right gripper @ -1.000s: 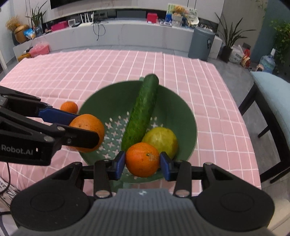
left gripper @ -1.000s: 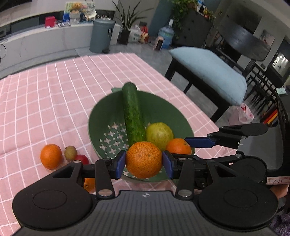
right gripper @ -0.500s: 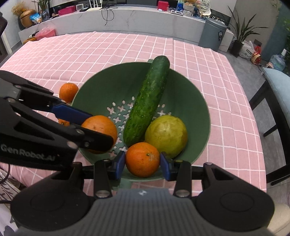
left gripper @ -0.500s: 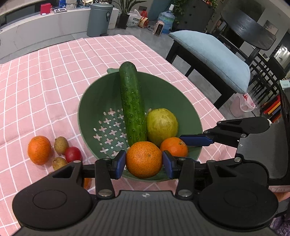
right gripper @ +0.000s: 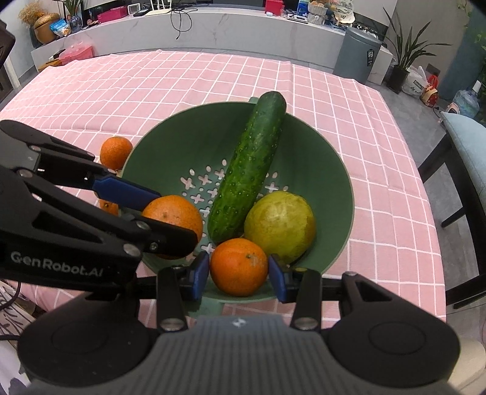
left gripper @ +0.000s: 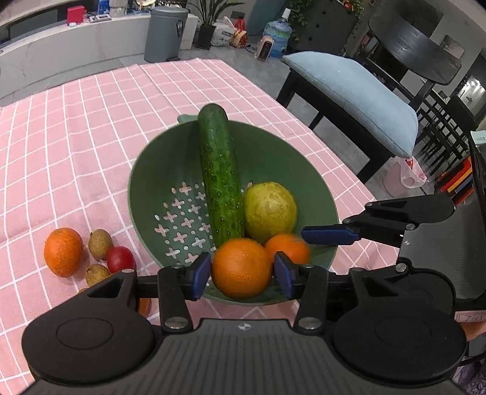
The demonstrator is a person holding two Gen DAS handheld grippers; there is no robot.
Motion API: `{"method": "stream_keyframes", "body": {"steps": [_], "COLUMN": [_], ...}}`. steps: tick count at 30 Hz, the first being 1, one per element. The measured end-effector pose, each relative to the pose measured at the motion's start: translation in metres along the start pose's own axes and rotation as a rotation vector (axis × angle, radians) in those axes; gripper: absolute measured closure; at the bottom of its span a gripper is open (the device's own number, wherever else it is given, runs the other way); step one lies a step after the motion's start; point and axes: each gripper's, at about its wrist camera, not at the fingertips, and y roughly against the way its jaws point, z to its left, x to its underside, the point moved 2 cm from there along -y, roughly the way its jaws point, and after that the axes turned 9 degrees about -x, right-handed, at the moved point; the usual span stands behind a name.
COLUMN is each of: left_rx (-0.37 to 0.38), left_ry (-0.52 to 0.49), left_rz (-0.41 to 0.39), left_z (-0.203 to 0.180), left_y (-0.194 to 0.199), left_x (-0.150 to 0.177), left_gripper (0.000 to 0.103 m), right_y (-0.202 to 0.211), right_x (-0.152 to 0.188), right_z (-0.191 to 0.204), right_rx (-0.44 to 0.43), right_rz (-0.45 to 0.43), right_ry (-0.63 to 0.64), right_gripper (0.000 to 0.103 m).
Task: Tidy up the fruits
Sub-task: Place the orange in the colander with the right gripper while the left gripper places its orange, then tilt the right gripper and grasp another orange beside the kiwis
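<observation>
A green colander (left gripper: 316,194) (right gripper: 340,182) on the pink checked cloth holds a cucumber (left gripper: 220,179) (right gripper: 249,170) and a yellow-green pear (left gripper: 270,211) (right gripper: 279,223). My left gripper (left gripper: 242,272) is shut on an orange (left gripper: 241,272) over the colander's near rim; that orange also shows in the right wrist view (right gripper: 174,217). My right gripper (right gripper: 239,272) is shut on a second orange (right gripper: 238,266) (left gripper: 288,247) just beside it, low inside the colander.
Left of the colander lie an orange (left gripper: 63,256) (right gripper: 116,152), two small brown fruits (left gripper: 99,244), and a red fruit (left gripper: 121,258). A chair with a blue cushion (left gripper: 352,94) stands past the table's right edge. A grey bin (left gripper: 165,29) stands beyond.
Both grippers, each holding its orange, have moved forward and down toward the colander, which now looms larger. The two oranges sit closer together.
</observation>
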Motion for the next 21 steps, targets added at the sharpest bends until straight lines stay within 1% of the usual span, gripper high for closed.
{"method": "stream_keyframes", "body": {"steps": [1,2,8,11,14,17,21], "left_rx": [0.005,0.012,0.018,0.012,-0.018,-0.055,-0.093], "left_ry": [0.006,0.013,0.031,0.036,0.032,0.019,0.02], "left_rz": [-0.008,-0.016,-0.069,-0.092,-0.104,-0.121,-0.139], "left_z": [0.001,0.001,0.003,0.006,0.012,0.02,0.036], "left_y": [0.002,0.005,0.025,0.037,0.048,0.061,0.075], "left_x": [0.0,-0.001,-0.002,-0.001,0.002,0.008,0.018], "left_gripper": [0.045,0.044,0.044,0.044,0.044,0.044,0.044], "right_y": [0.002,0.004,0.018,0.028,0.036,0.042,0.043], "right_x": [0.0,0.0,-0.001,-0.001,-0.001,-0.001,-0.001], "right_z": [0.0,0.001,0.004,0.01,0.021,0.034,0.058], "right_rx": [0.002,0.006,0.029,0.041,0.039,0.016,-0.009], "right_rz": [-0.005,-0.014,-0.051,-0.087,-0.126,-0.165,-0.21], "right_ry": [0.0,0.0,-0.006,-0.013,-0.02,-0.024,0.003], "right_gripper": [0.052,0.047,0.046,0.04,0.04,0.04,0.04]}}
